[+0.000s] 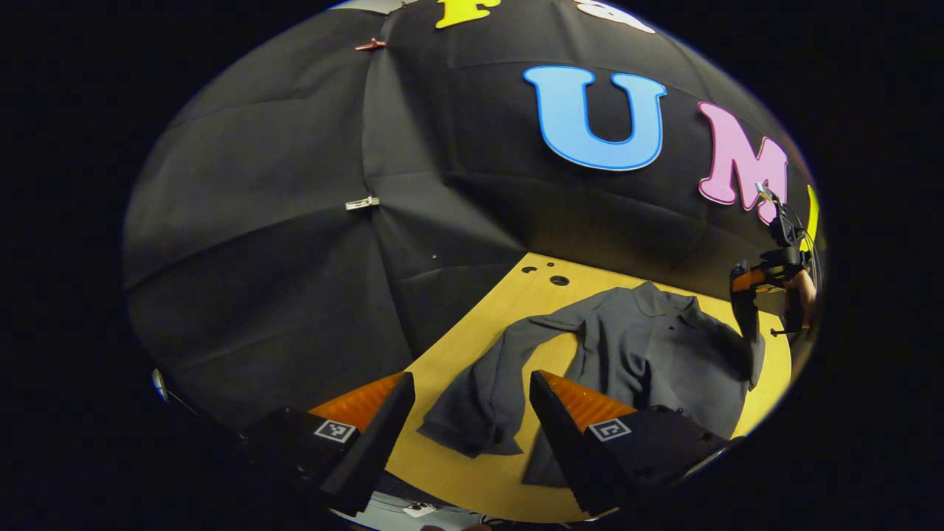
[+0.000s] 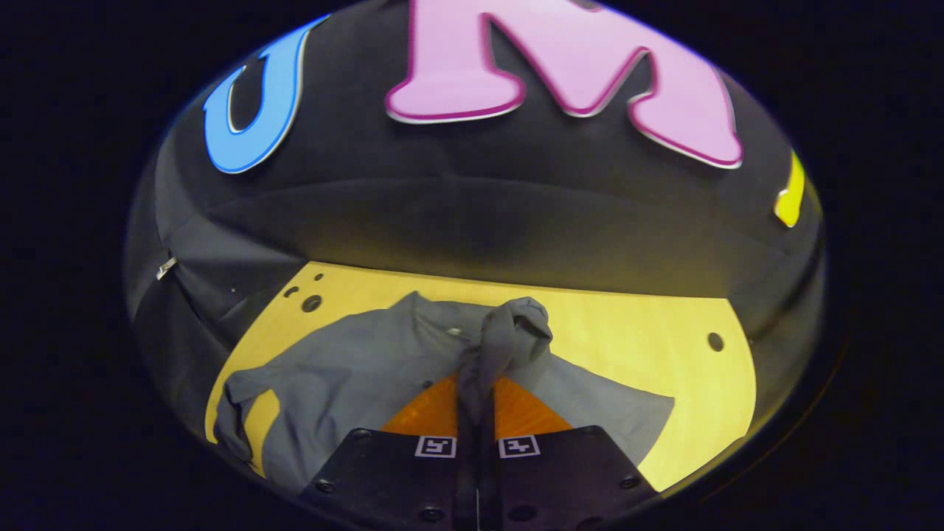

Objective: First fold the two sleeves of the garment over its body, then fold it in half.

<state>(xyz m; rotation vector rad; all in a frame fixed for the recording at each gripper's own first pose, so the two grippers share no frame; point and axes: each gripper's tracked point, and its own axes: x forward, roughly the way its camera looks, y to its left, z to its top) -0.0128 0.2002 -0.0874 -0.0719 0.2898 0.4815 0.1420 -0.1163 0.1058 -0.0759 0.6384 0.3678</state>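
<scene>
— Jaws first, since they sit nearest the lens: what are yours doing?

— My left gripper [image 1: 472, 413] is spread wide at the bottom of the left gripper view, nothing between its jaws. My right gripper [image 2: 476, 409] is clenched on the right sleeve [image 2: 509, 335], which bunches up in a soft knot above the jaws at the centre of the right gripper view.

— And the garment itself?

— Going left to right in the left gripper view: the left sleeve [image 1: 483, 398] trails down toward my open jaws at lower centre, then the grey garment [image 1: 649, 346] lies spread on the yellow worktop [image 1: 472, 472], collar toward the booth wall. At the far right edge my right gripper [image 1: 745, 284] holds a strip of cloth lifted off the worktop.

— How will it handle?

— Light and limp, I judge. It is a thin matte weave that drapes, creases and sags from any pinch, so it keeps no shape of its own. The worktop looks smooth, like wood, so the cloth may slide when dragged.

— Where would you take hold?

— Near the cuff end of the left sleeve, pinching both layers, so that the whole length follows over the body.
</scene>
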